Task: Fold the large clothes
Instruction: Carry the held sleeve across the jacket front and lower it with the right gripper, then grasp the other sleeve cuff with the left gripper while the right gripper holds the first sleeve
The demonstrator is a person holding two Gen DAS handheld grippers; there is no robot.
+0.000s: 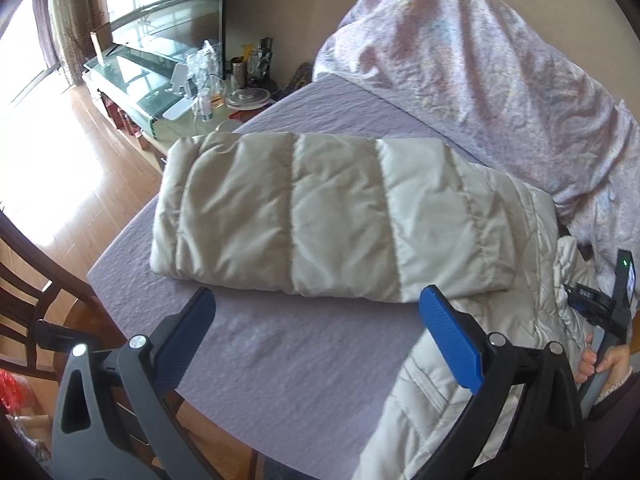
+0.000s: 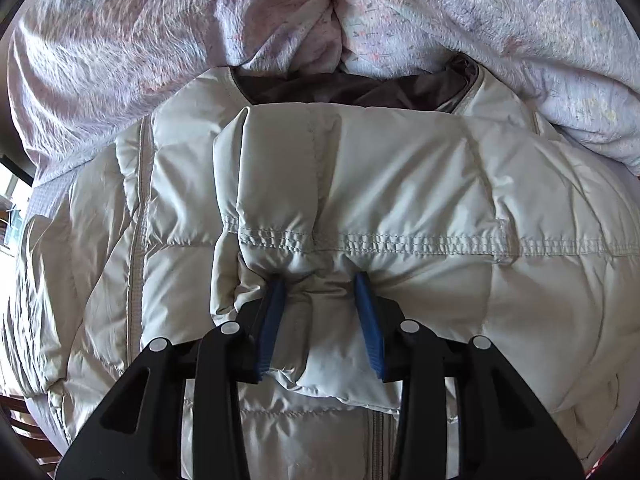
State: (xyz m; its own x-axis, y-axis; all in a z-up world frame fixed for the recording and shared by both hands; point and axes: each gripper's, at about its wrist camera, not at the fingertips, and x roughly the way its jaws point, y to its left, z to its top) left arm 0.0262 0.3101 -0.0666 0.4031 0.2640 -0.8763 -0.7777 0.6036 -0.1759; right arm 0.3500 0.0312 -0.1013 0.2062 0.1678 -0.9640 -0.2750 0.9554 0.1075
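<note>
A pale beige quilted puffer jacket (image 1: 328,216) lies on the purple bed sheet (image 1: 280,360), one sleeve folded across towards the left. My left gripper (image 1: 316,300) is open and empty, hovering just in front of the folded sleeve's near edge. In the right wrist view the jacket (image 2: 400,184) fills the frame, its dark lining (image 2: 352,88) showing at the collar. My right gripper (image 2: 320,284) is shut on a bunched fold of the jacket below a stitched seam. The right gripper also shows in the left wrist view (image 1: 616,304), at the far right edge, held by a hand.
A pink floral duvet (image 1: 480,52) is heaped at the back of the bed against the jacket's collar. A glass-topped cabinet (image 1: 160,84) with bottles and clutter stands beyond the bed's left corner. A dark wooden chair (image 1: 36,300) stands at the left, on wood flooring.
</note>
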